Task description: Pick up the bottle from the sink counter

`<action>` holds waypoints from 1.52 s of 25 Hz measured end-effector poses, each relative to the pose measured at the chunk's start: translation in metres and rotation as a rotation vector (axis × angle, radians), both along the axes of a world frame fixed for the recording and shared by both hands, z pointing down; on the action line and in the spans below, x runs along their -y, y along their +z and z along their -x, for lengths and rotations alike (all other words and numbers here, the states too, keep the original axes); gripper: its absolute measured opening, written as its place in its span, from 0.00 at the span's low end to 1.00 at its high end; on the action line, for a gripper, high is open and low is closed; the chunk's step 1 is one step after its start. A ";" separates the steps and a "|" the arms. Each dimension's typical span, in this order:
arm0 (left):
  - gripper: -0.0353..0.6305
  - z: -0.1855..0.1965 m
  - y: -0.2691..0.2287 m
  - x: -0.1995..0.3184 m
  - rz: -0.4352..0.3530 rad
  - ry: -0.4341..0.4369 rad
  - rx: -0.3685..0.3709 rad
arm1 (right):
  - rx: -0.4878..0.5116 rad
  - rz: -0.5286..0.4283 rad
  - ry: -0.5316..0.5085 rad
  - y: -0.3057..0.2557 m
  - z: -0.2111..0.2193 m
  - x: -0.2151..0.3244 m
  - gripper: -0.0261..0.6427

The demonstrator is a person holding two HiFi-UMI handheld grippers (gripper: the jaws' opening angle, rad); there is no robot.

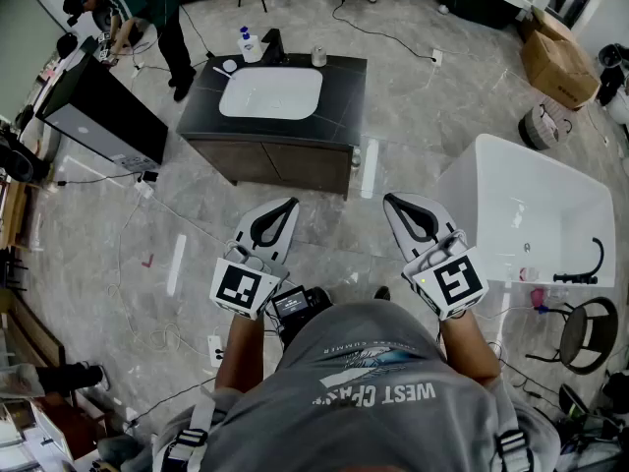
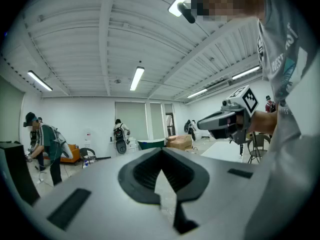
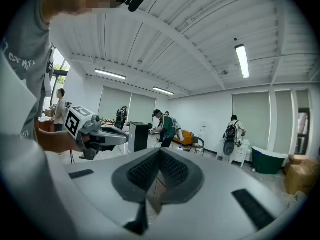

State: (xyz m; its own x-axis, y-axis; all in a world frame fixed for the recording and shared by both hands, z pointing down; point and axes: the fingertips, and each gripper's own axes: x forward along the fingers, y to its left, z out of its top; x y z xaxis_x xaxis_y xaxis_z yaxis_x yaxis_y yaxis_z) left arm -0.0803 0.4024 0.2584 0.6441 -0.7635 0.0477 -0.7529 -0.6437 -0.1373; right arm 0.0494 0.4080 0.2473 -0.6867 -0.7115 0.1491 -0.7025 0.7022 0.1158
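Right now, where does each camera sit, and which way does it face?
Head view: on the head, facing steeply down at counter and bottle; shows left gripper, right gripper, shirt.
Left gripper view: on the left gripper, facing ahead; shows its shut jaws.
Right gripper view: likewise, on the right gripper.
Shared: each gripper view shows the other gripper.

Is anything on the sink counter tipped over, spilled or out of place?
Nothing stands out. The bottle stands upright at the back left corner of the sink counter, next to the faucet, and no spill shows.
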 end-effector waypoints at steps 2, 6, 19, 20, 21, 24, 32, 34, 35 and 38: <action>0.05 -0.003 0.002 0.001 0.000 0.002 0.014 | 0.001 -0.001 0.001 -0.001 -0.003 0.001 0.04; 0.05 -0.006 0.007 0.001 0.016 0.010 0.034 | -0.001 0.001 0.001 -0.001 -0.006 0.003 0.04; 0.05 0.012 0.009 0.018 0.019 0.018 -0.003 | 0.010 0.020 0.023 0.001 0.010 0.023 0.04; 0.05 0.015 0.010 0.019 0.021 0.021 0.000 | 0.019 0.023 0.026 0.002 0.012 0.025 0.04; 0.05 0.019 0.013 0.020 0.027 0.026 0.012 | 0.031 0.023 0.030 0.001 0.014 0.027 0.04; 0.05 0.029 0.020 0.025 0.044 0.042 0.044 | 0.054 0.023 0.045 -0.001 0.021 0.033 0.04; 0.05 0.031 0.026 0.046 0.056 0.072 0.023 | 0.033 0.033 0.070 0.002 0.022 0.057 0.04; 0.05 0.027 0.027 0.055 0.058 0.068 0.025 | 0.035 0.031 0.070 0.002 0.016 0.068 0.04; 0.05 0.025 0.028 0.061 0.059 0.065 0.029 | 0.040 0.030 0.069 0.003 0.013 0.074 0.04; 0.05 0.016 0.031 0.075 0.072 0.051 0.032 | 0.052 0.036 0.054 0.005 0.005 0.091 0.04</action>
State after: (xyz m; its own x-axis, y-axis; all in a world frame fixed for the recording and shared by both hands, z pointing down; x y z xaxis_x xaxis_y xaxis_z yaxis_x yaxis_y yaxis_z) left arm -0.0965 0.3272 0.2892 0.6796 -0.7233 0.1224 -0.7146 -0.6904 -0.1128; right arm 0.0440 0.3172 0.2528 -0.6548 -0.7426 0.1405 -0.7440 0.6661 0.0534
